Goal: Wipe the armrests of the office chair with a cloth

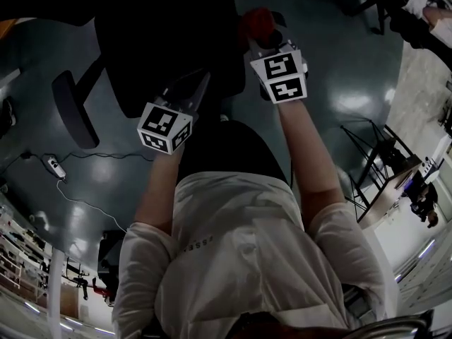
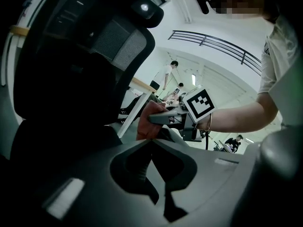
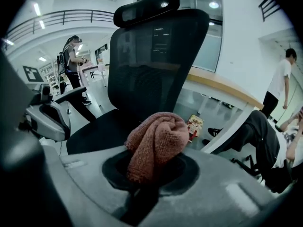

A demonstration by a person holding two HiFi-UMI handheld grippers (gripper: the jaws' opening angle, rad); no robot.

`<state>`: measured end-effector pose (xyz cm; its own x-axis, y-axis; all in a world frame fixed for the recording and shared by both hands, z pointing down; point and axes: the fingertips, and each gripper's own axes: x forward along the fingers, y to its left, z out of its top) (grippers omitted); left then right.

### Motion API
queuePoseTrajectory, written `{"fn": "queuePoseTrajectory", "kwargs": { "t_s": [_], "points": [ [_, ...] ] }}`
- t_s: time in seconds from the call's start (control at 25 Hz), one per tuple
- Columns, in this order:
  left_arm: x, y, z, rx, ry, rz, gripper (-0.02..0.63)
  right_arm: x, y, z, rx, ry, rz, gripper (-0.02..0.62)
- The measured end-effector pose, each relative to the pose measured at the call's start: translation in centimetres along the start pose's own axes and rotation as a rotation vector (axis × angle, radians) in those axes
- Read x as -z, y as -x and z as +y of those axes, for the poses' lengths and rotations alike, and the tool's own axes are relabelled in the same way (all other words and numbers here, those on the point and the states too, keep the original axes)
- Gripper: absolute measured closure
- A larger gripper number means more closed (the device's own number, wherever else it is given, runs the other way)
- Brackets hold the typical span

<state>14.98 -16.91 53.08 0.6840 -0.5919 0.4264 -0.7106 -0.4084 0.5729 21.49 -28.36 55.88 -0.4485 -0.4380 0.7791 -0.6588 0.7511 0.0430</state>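
Pink cloth (image 3: 158, 143) (bunched) in right tongs (image 3: 152, 170).

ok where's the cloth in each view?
Head view: cloth at top centre, in the right gripper.
Left gripper view: cloth at centre, beyond this gripper's own jaws.
Right gripper view: cloth at centre, clamped between the jaws.
Shared landmark: black office chair.

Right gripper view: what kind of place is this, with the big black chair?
Probably a big open office or workshop hall. There's a mesh-backed office chair, a long desk behind it, and a balcony railing high up, as in a large building.
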Motion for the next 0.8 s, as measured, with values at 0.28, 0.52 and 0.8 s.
{"fn": "queuePoseTrajectory", "kwargs": {
  "t_s": [0.28, 0.52, 0.8],
  "points": [
    [2.1, 0.9, -3.5, 0.001, 0.012, -0.016, 0.589, 3.3, 3.9, 2.3, -0.028, -0.04, -0.025, 0.54],
    [5.1, 2.8, -5.8, -0.043, 0.054, -0.055, 0.589, 7.4, 7.4, 5.4, -0.06, -0.056, -0.034, 0.54],
    [7.5, 5.4, -8.6, -0.103, 0.071, -0.107, 0.589, 11.3, 11.5, 8.3, -0.09, -0.099, -0.057, 0.54]
  ]
}}
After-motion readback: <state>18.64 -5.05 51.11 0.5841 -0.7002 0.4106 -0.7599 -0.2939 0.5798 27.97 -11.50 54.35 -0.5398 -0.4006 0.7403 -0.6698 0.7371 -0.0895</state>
